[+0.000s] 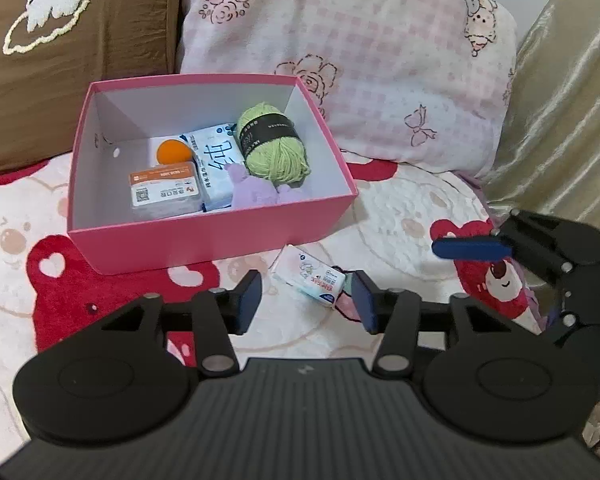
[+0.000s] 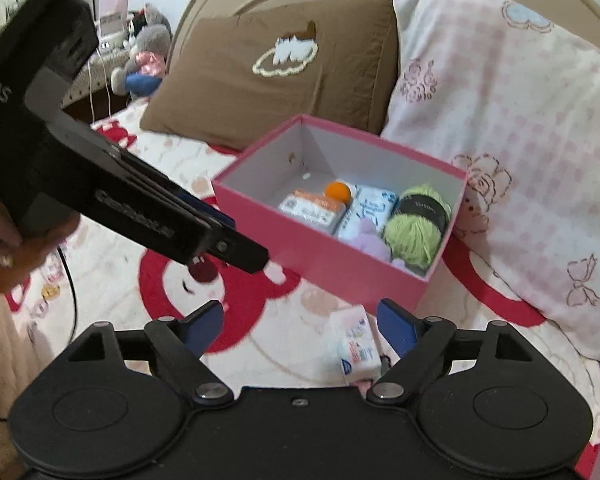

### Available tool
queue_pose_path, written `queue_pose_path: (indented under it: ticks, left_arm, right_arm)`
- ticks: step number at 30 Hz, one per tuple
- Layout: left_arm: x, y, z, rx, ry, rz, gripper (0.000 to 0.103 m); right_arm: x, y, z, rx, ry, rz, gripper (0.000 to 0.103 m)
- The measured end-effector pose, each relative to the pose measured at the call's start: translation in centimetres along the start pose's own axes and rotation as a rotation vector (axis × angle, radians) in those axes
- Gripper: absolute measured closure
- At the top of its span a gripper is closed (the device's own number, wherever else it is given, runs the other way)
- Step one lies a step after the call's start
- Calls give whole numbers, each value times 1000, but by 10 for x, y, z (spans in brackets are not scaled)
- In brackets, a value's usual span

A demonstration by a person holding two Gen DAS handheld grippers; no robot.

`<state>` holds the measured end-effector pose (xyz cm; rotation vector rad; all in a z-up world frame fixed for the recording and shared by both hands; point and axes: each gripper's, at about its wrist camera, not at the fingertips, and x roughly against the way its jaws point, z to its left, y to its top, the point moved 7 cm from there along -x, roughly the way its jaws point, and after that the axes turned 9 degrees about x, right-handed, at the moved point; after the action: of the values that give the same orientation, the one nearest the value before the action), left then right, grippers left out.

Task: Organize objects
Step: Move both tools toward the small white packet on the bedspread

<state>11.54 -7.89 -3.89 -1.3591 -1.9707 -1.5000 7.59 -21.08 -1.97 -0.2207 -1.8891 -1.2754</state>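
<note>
Tissue pack (image 1: 309, 278) lies between open left claw (image 1: 306, 306).

Box (image 1: 204, 236) on the bed (image 1: 400, 208), before two pillows (image 1: 364, 60); yarn (image 1: 274, 148) inside at right; tissue pack (image 1: 308, 278) lies before it

Brown pillow (image 1: 80, 32), pink checked pillow (image 1: 380, 64)

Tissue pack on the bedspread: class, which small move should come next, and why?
Probably ease the right gripper forward and close on the tissue pack. It lies outside the pink box, just ahead of the open blue fingers, which hold nothing.
</note>
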Motion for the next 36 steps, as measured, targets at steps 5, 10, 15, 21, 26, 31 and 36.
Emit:
queue_pose_path:
  ticks: [5, 10, 15, 21, 26, 31, 36]
  left_arm:
    - [-12, -9, 0, 6, -42, 18, 44]
    - [-32, -20, 3, 18, -71, 41, 38]
    - [-55, -29, 16, 30, -38, 64, 36]
    - [-81, -33, 35, 61, -54, 37, 36]
    - [-98, -28, 37, 30, -67, -51, 36]
    - [-122, -26, 34, 21, -87, -80, 36]
    - [-141, -33, 35, 13, -82, -58, 36]
  right_arm:
    - [-7, -17, 3, 5, 8, 37, 16]
    - [-17, -27, 0, 0, 2, 62, 16]
    - [-28, -36, -5, -34, -7, 92, 16]
    - [-52, -52, -13, -151, 9, 122, 16]
    - [-72, -63, -22, -240, -12, 123, 16]
    - [-93, -76, -31, -281, -49, 121, 17]
    - [-108, -86, -34, -291, -56, 142, 17]
